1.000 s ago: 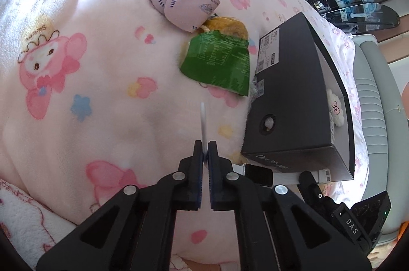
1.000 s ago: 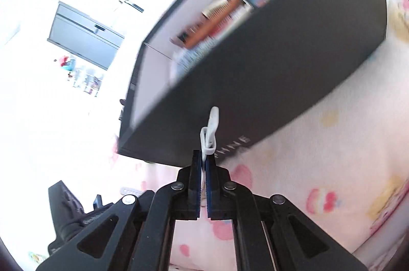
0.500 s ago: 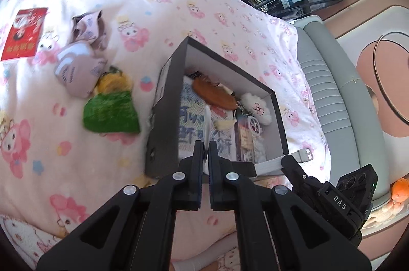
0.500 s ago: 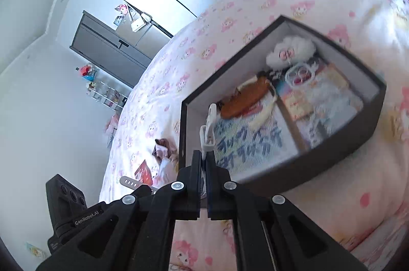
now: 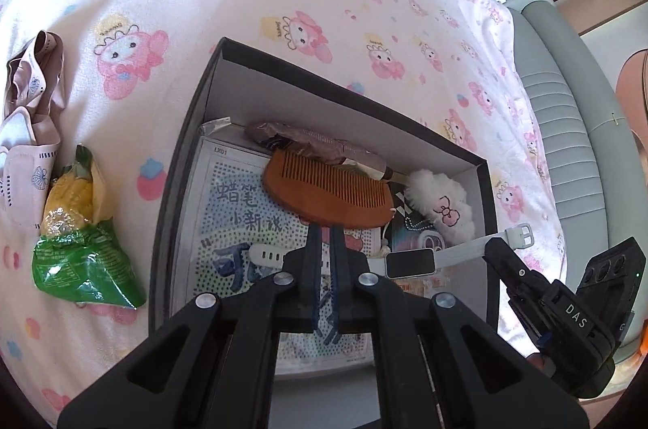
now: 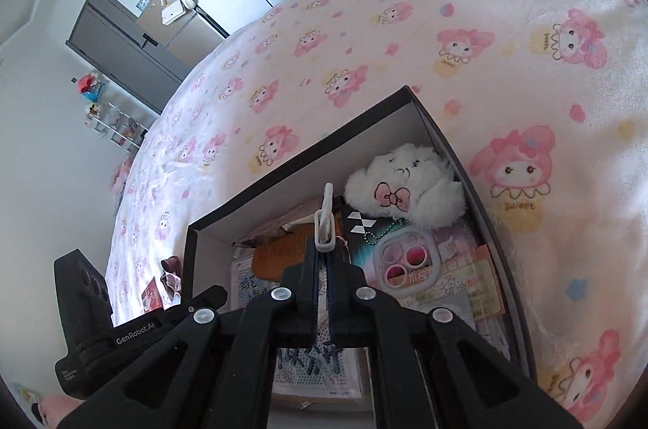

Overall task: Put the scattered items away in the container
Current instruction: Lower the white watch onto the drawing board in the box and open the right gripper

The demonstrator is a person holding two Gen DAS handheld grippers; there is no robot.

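Comb (image 5: pixel 324 192) in box (image 5: pixel 178 194); snack bag (image 5: pixel 81 263) left of box.

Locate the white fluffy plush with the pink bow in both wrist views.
Left wrist: white fluffy plush with a pink bow, right of centre, in the black box's far right corner.
Right wrist: plush, just above centre.
Shared landmark: brown wooden comb.

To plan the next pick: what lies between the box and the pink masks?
In the left wrist view, a corn snack bag lies on the blanket between the box and the masks.
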